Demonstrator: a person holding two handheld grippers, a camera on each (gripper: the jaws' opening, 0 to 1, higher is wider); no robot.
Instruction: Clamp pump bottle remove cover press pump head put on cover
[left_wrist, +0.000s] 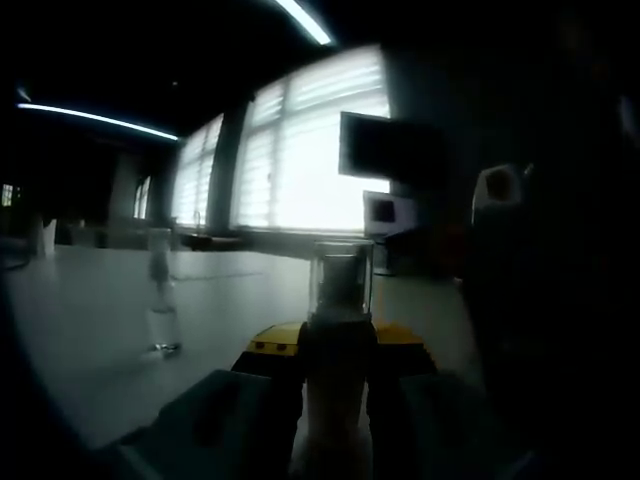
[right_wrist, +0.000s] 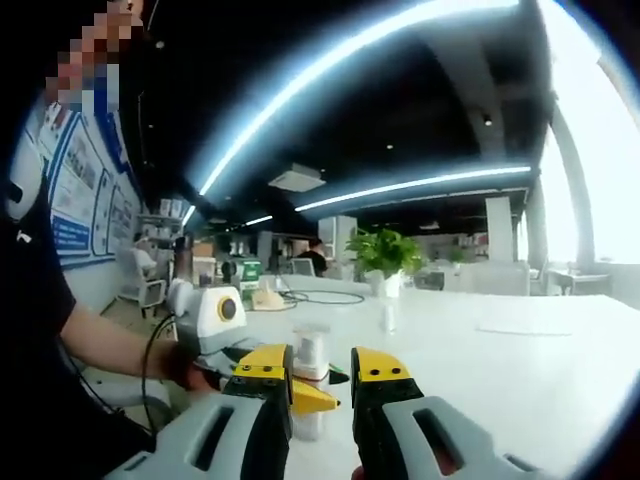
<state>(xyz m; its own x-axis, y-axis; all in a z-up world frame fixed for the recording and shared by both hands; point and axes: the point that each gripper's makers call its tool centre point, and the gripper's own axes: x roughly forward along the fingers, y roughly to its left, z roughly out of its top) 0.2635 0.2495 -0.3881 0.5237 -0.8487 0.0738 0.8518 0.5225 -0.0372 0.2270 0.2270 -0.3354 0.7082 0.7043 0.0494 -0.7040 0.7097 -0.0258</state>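
Pump bottle clamped in the left gripper, cover on

Pump bottle (left_wrist: 338, 390) stands upright between the jaws of the left gripper (left_wrist: 338, 345), which are closed against its body just below the neck. Its clear cover (left_wrist: 341, 277) sits on top of the bottle, above the yellow jaw tips. Left of the bottle, well apart from it, a slim clear vessel (left_wrist: 161, 300) stands on the pale counter (left_wrist: 90, 330); bright windows lie behind the bottle.

From the right gripper view, the same bottle (right_wrist: 309, 385) shows ahead of the right gripper (right_wrist: 320, 372), clear cover (right_wrist: 311, 342) on, held by the left gripper (right_wrist: 310, 398), whose yellow tips press its sides. The right gripper's jaws stand apart with nothing between them, near the bottle but not touching it. Left of the bottle, a person's forearm (right_wrist: 110, 345) reaches to the left gripper's handle. Beyond the bottle, a potted green plant (right_wrist: 385, 255) stands on the white counter (right_wrist: 520, 370), far from it.
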